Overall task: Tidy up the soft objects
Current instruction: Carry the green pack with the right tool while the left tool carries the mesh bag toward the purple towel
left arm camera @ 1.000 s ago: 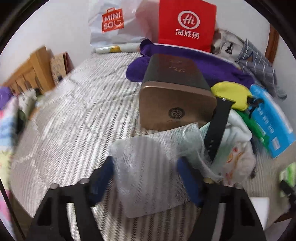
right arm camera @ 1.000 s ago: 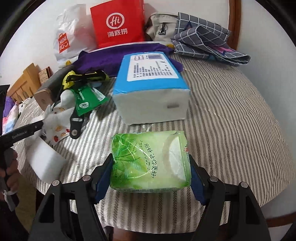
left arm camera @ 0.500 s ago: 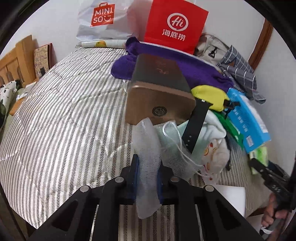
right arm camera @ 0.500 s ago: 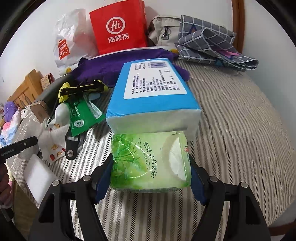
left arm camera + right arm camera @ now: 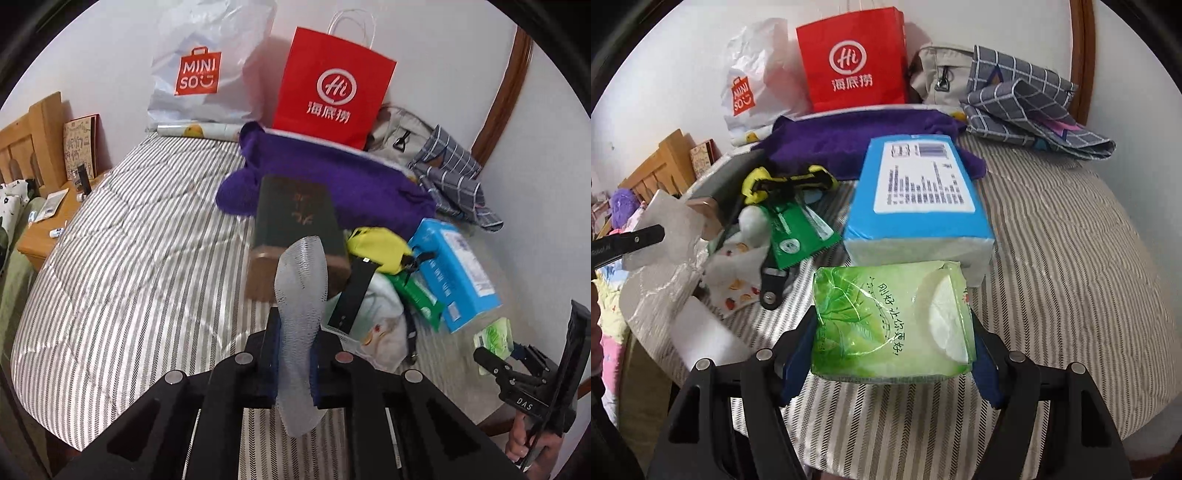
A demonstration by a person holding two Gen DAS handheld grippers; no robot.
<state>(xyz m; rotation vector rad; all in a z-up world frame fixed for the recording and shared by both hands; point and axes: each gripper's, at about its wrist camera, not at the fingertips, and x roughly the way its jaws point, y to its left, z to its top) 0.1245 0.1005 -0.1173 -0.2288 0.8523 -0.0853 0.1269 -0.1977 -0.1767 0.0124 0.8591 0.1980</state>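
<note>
Between left gripper point(image 5: 294, 360) pads, white mesh cloth point(image 5: 301, 291) hides the box; right gripper point(image 5: 892, 345) clamps green tissue pack point(image 5: 890, 321).

The left hand-held gripper point(image 5: 294, 356) has its blue-padded fingers point(image 5: 271, 354) drawn close together, pinching something thin. The right hand-held gripper point(image 5: 892, 349) has its blue-padded fingers point(image 5: 798, 360) set wide, pressing both sides of a bulky item.

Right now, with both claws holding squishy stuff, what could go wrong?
1. The white mesh cloth is pinched only at its middle by the left claw; its floppy ends could snag the black strap beside it.
2. The green tissue pack looks slippery and soft, so it might slide out of the right claw.
</note>
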